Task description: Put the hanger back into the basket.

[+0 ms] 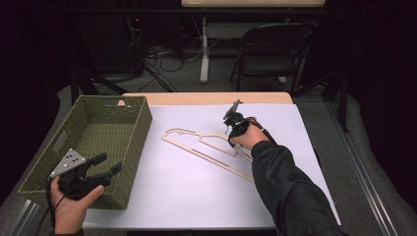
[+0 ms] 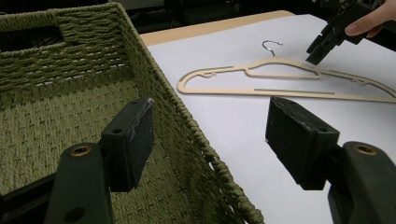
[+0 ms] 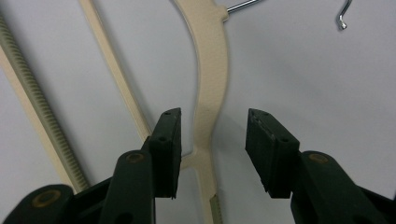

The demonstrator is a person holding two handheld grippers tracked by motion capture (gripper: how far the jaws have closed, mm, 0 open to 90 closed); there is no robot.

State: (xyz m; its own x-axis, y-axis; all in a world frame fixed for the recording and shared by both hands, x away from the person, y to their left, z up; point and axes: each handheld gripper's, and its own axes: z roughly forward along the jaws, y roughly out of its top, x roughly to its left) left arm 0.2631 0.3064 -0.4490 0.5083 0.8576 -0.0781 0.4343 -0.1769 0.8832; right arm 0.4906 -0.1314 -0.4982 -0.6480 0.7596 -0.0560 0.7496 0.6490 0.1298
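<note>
High view: hanger (image 1: 212,161) flat on white table (image 1: 187,196), near the middle, just right of basket (image 1: 142,129), apart from it. Right claw (image 1: 230,136) down over hanger's neck end, tips pointing at table. Left claw (image 1: 109,163) hovering over basket's near right corner, holding nothing.

Right gripper view: right claw (image 3: 212,149) released, jaws spread either side of hanger's cream shoulder strip (image 3: 211,84), pads not yet touching it. Wire hook (image 3: 243,5) ahead, beyond the tips. Thin crossbar and ribbed bar off to the left in this view, outside the jaws.

Left gripper view: left claw (image 2: 210,140) released too, one jaw over basket (image 2: 154,70) interior, the other over table, rim between them. Hanger (image 2: 280,91) farther off, right claw (image 2: 322,46) poised above it.

Step in hand, by the look of it: reach and alignment for a grasp on the hanger, likely for a move into the basket. Grasp itself not yet made.

Next move calls for: a little more descent so pads bracket the strip's edges, then a firm squeeze across its narrow width. Flat piece on smooth sheet, so tips need to go right down to the table or risk sliding over the top. After that, a level lift, since a long hanger held near the neck may swing or tip. Left claw well placed to steady the basket if needed.
</note>
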